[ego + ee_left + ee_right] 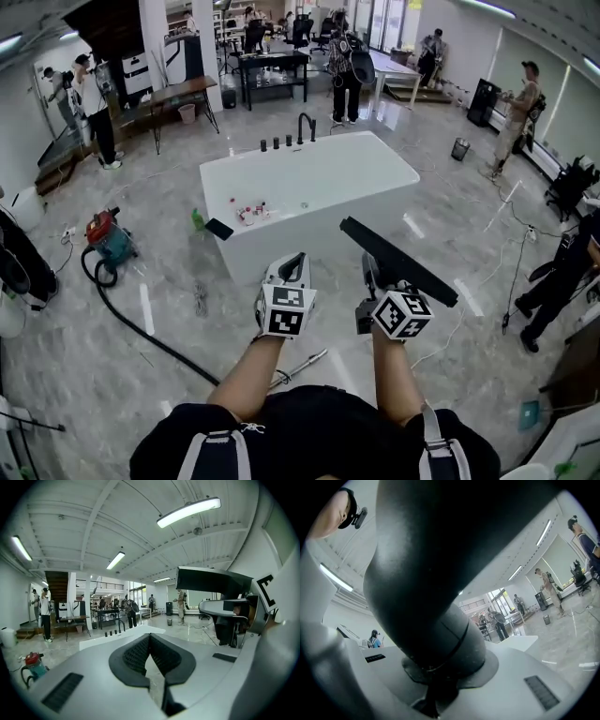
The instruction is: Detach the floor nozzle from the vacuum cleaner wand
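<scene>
Big open workshop with a glossy grey stone floor (141, 309), and a white bathtub (309, 178) sits right in the middle, black taps (305, 127) on its far rim. A few people (342, 66) are standing around well beyond the bathtub.

On the near side of the bathtub both grippers are up in the air next to each other. The right gripper (370, 272) is clamped on the round black neck of the floor nozzle (398, 261). In the right gripper view that neck fills the gap between the pads. The nozzle's long flat head sticks out sideways in front of the bathtub's near right corner, clear of the floor.

The left gripper (295, 258) has nothing in it, and its ribbed pads are pressed together at the tips.

A silver wand (302, 366) lies on the floor nearer the person than the bathtub, apart from the nozzle. The red and teal vacuum cleaner (108, 239) is parked left of the bathtub, and its black hose (141, 333) snakes across the floor toward the person. A green bottle (198, 220) stands just beside the bathtub's left end.
</scene>
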The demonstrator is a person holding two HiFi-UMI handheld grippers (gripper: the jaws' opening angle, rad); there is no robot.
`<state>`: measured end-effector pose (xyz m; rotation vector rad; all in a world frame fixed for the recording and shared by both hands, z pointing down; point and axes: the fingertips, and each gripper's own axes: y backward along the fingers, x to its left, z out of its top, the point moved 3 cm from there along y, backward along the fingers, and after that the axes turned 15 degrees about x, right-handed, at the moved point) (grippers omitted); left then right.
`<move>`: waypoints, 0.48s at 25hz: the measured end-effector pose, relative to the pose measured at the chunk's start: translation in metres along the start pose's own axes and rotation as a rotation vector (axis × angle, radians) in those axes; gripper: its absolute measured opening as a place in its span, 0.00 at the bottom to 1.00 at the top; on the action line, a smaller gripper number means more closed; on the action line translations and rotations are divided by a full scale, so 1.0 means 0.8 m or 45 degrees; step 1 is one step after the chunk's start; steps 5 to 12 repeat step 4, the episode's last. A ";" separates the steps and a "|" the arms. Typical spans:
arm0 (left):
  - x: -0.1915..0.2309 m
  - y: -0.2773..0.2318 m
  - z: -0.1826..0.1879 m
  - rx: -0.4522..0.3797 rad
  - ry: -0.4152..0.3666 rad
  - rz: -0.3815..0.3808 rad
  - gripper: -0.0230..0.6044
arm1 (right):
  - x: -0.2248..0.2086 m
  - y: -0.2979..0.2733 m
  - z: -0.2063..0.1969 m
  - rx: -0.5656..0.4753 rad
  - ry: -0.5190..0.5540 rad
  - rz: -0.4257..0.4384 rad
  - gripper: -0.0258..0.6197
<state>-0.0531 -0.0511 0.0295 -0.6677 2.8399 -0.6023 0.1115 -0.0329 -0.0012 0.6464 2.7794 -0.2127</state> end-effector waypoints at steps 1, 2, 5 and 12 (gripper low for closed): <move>-0.004 -0.004 -0.001 0.006 -0.002 -0.005 0.06 | -0.004 0.002 0.001 -0.003 -0.003 0.000 0.17; -0.009 -0.008 -0.001 0.012 -0.004 -0.010 0.06 | -0.009 0.004 0.001 -0.006 -0.005 -0.001 0.17; -0.020 -0.016 -0.002 0.023 -0.009 -0.022 0.06 | -0.019 0.009 0.001 -0.011 -0.008 -0.005 0.17; -0.020 -0.016 -0.002 0.023 -0.009 -0.022 0.06 | -0.019 0.009 0.001 -0.011 -0.008 -0.005 0.17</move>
